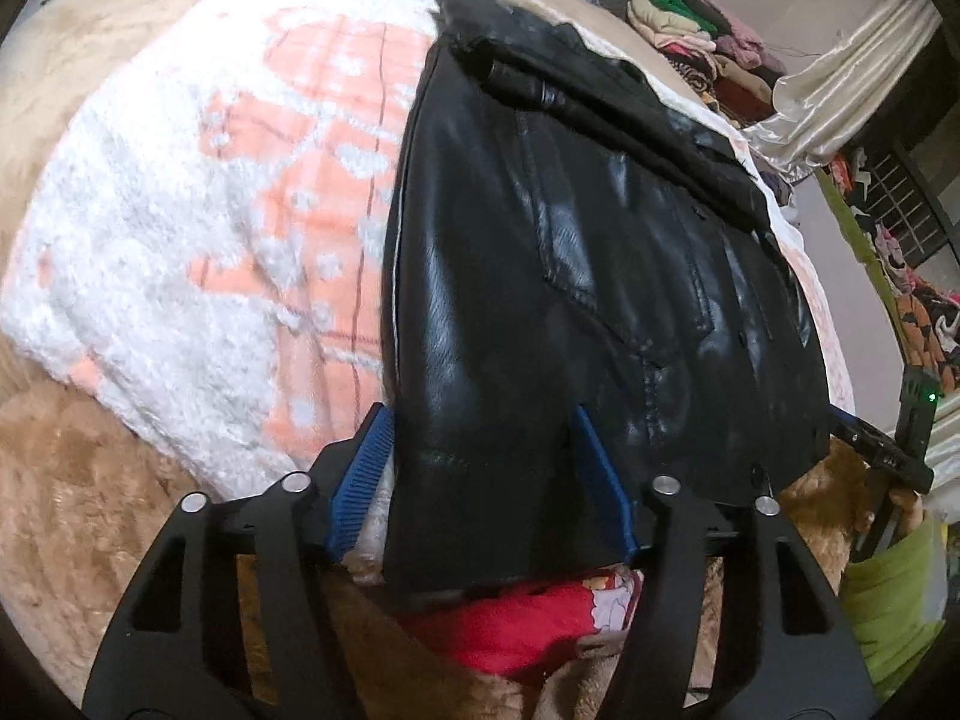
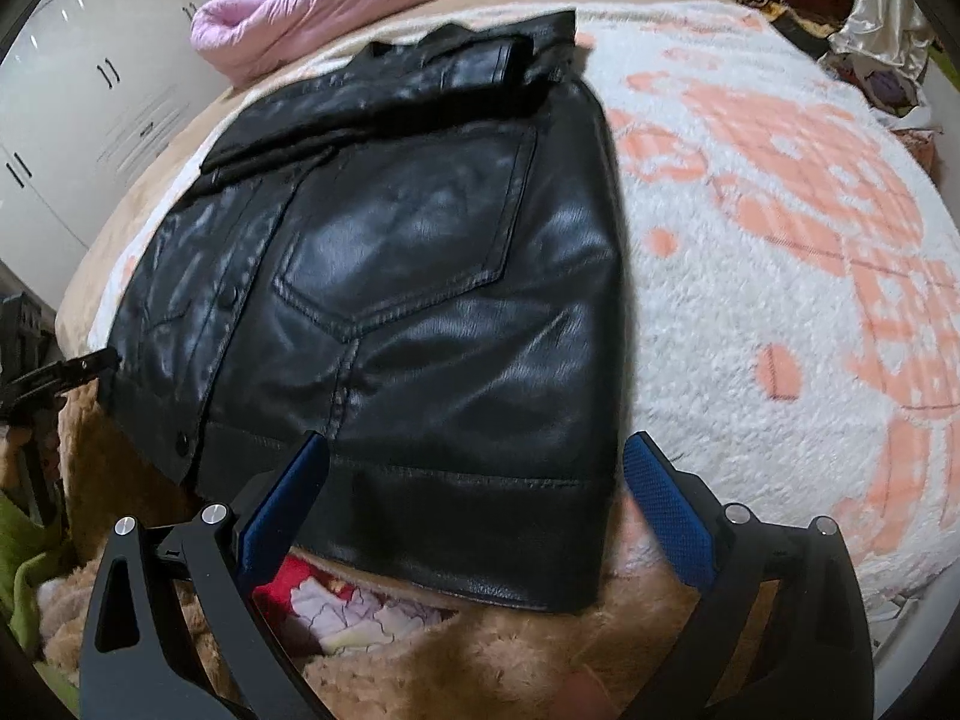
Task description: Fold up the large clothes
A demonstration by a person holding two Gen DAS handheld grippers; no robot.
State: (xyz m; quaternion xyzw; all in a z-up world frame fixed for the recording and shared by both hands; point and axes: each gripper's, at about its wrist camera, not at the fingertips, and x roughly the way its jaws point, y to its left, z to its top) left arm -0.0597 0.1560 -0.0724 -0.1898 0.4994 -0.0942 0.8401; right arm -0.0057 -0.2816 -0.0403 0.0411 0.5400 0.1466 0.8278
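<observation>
A black leather jacket (image 1: 570,276) (image 2: 420,276) lies flat on a white and peach fleece blanket (image 1: 180,240) (image 2: 780,240), its collar end far from me and its hem hanging over the near edge. My left gripper (image 1: 480,420) straddles the hem's left corner with a gap between its blue pads (image 1: 360,474); I see no pinch on the leather. My right gripper (image 2: 477,441) stands wide open around the hem's right corner, its pads (image 2: 666,516) clear of the fabric. Each gripper also shows at the edge of the other's view, the right gripper (image 1: 882,450) and the left gripper (image 2: 54,372).
A brown plush cover (image 1: 78,480) (image 2: 480,660) lies under the blanket at the near edge, with a red printed cloth (image 1: 522,618) below the hem. A pink padded coat (image 2: 312,6) rests at the far side. Stacked clothes (image 1: 690,24) stand at the back right, white cupboards (image 2: 72,120) on the left.
</observation>
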